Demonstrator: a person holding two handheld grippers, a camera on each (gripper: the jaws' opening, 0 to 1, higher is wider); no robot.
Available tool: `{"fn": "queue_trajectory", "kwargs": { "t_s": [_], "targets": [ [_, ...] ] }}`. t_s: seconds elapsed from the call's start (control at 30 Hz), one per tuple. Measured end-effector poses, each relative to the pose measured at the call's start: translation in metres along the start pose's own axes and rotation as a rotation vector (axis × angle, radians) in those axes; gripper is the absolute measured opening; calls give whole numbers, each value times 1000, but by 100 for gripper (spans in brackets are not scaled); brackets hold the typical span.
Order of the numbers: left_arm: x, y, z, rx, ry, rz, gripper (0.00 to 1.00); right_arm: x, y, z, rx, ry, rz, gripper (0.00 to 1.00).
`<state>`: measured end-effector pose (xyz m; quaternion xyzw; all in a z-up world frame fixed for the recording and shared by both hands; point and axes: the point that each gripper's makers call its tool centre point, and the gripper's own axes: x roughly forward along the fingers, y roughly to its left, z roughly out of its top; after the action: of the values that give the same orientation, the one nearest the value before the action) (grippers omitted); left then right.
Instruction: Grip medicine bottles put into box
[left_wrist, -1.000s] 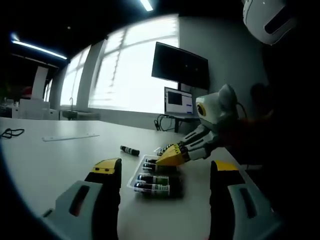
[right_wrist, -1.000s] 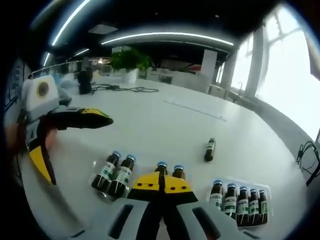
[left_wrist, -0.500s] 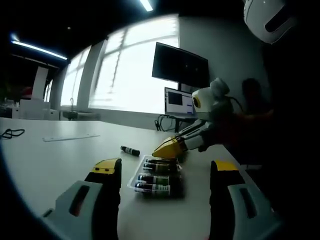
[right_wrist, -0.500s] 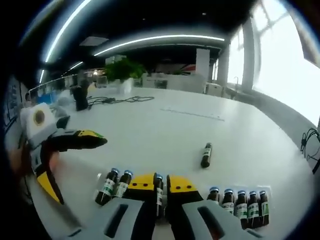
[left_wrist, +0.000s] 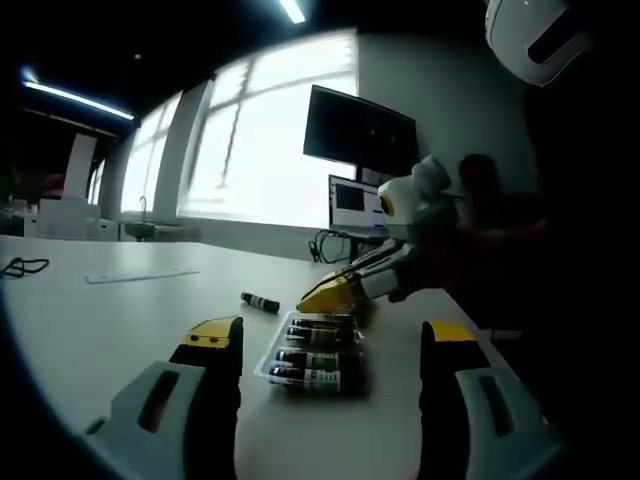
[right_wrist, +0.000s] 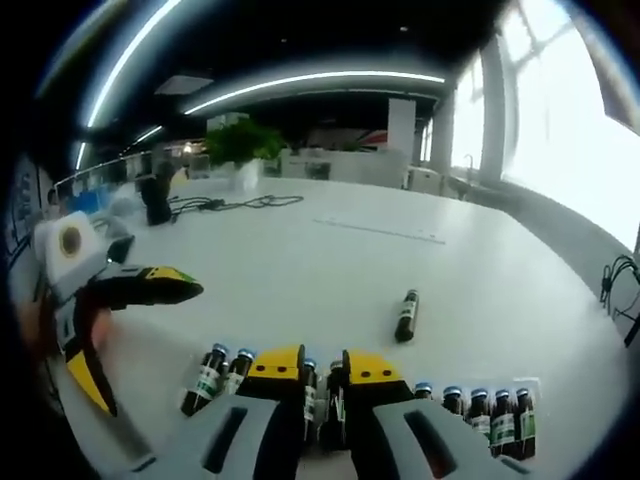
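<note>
In the right gripper view, the right gripper (right_wrist: 325, 368) is reaching down over the white table (right_wrist: 330, 260), and its two yellow-tipped fingers (right_wrist: 277, 364) are standing a narrow gap apart with two medicine bottles (right_wrist: 318, 395) between them; I cannot tell if they are pressing these bottles. Two more bottles (right_wrist: 217, 374) are lying just to the left, a row of bottles in the clear box (right_wrist: 488, 408) to the right, and a single bottle (right_wrist: 404, 315) farther away. The left gripper (left_wrist: 325, 345) is hovering with its fingers wide apart, holding nothing.
</note>
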<state>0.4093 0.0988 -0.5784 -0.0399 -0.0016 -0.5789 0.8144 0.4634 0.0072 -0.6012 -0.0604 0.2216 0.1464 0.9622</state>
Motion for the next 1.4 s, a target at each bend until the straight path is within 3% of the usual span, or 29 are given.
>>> {"fn": "queue_trajectory", "kwargs": {
  "t_s": [0.57, 0.93, 1.4],
  "targets": [
    [-1, 2, 1, -1, -3, 12, 64, 23, -44, 39, 13, -28, -73, 13],
    [0, 3, -2, 24, 11, 27, 64, 51, -65, 37, 35, 9, -116, 13],
    [2, 1, 0, 28, 11, 27, 64, 81, -85, 9, 12, 109, -161, 12]
  ]
}}
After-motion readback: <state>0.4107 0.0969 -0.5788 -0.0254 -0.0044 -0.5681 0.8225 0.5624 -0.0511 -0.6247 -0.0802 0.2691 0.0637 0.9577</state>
